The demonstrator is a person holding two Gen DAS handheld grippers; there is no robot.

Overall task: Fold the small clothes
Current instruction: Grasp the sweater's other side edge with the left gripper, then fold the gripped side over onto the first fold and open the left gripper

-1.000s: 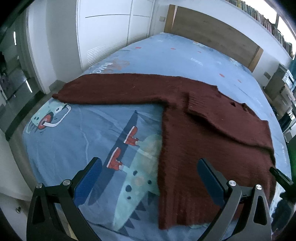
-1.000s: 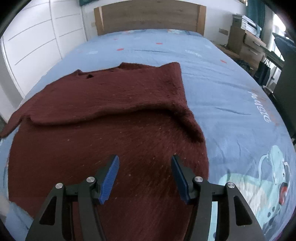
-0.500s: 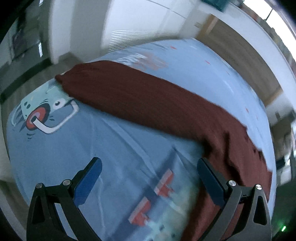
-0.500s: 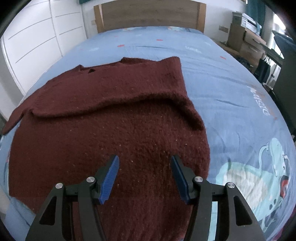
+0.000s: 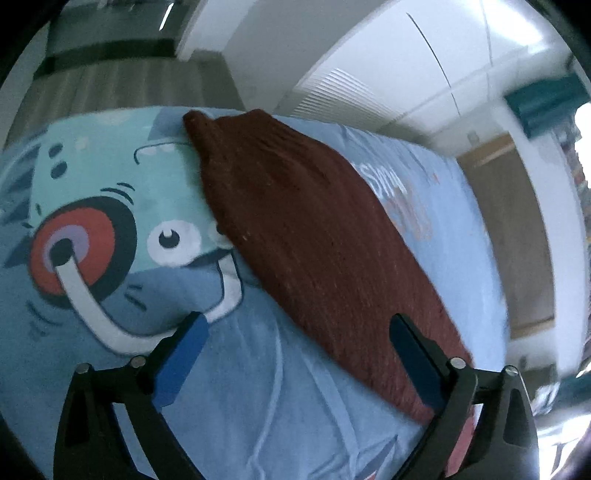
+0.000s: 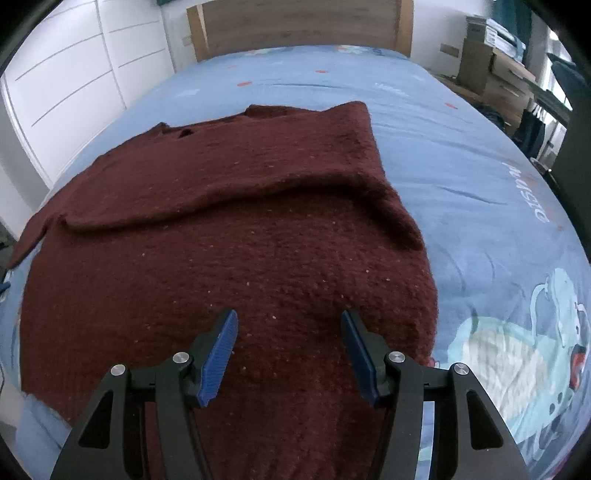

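Note:
A dark red knit sweater [image 6: 229, 236] lies flat on the blue printed bedsheet [image 6: 461, 155], one sleeve folded across its chest. My right gripper [image 6: 289, 343] is open and empty, hovering just above the sweater's lower body. In the left wrist view the sweater's other sleeve [image 5: 314, 236] stretches out along the bed toward its cuff near the bed's corner. My left gripper [image 5: 295, 354] is wide open and empty above the sheet, close to the sleeve's near edge, its right finger over the sleeve.
White wardrobe doors [image 6: 66, 85] stand along the bed's left side, a wooden headboard [image 6: 295, 26] at the far end. Drawers and boxes [image 6: 495, 70] stand at the right. The floor [image 5: 110, 81] lies beyond the bed corner in the left wrist view.
My left gripper has swung left and down toward the outstretched sleeve, and still moves with blur. My right gripper has drawn back slightly over the sweater's body. Both stay open.

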